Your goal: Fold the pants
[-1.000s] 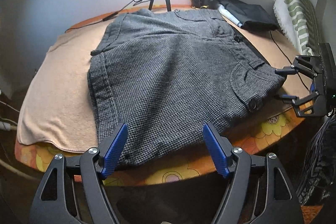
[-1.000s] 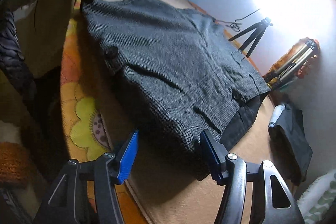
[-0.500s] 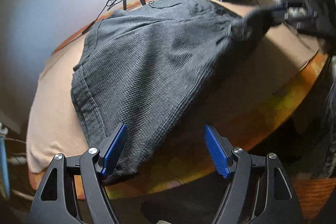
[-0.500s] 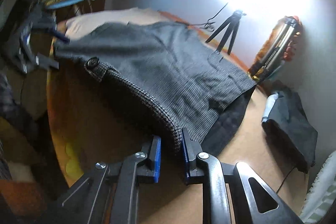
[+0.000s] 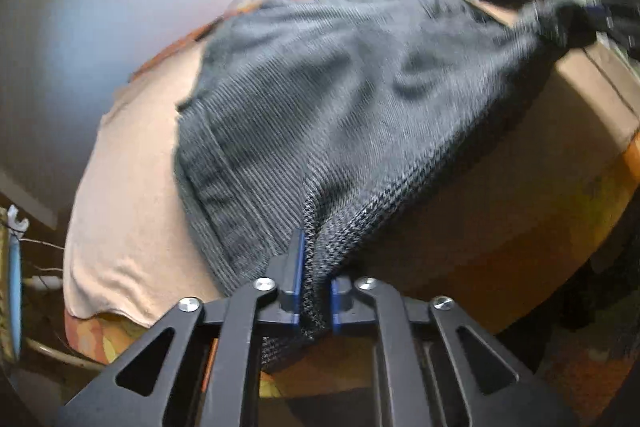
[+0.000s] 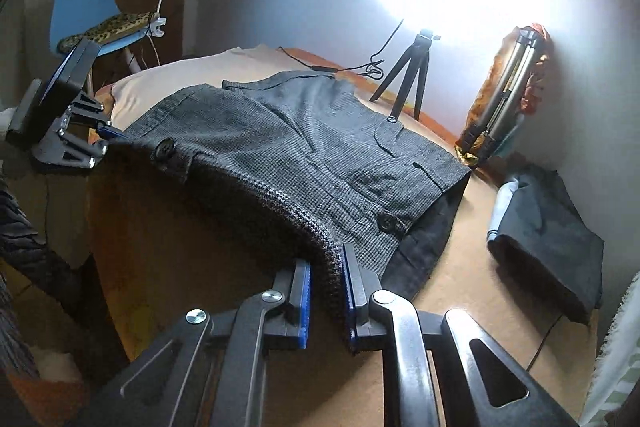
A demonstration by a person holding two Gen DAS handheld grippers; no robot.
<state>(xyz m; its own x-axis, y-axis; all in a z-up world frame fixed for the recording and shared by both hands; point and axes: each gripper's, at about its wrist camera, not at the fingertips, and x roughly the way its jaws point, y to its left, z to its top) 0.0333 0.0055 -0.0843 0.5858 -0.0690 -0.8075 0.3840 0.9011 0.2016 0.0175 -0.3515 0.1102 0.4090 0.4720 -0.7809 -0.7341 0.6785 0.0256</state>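
Note:
Grey tweed pants [image 5: 340,99] lie on a table covered by a beige cloth [image 5: 128,195]. My left gripper [image 5: 314,283] is shut on one near corner of the pants' edge. My right gripper [image 6: 326,287] is shut on the other corner [image 6: 320,239]. Both corners are lifted off the table, and the edge hangs taut between them. In the right wrist view the pants [image 6: 304,147] show buttoned pockets, and the left gripper [image 6: 72,131] holds the far corner. In the left wrist view the right gripper [image 5: 592,23] is blurred at the upper right.
A small tripod [image 6: 404,79] and its cable stand at the table's back edge. A folded dark garment [image 6: 548,235] lies on the right. A bundle of tripod legs [image 6: 508,95] leans on the wall. A blue chair [image 6: 84,11] and lamp stand beyond the table.
Both grippers were open a second ago. The right shut on its corner first, then the left closed on the other. The near edge has risen off the table.

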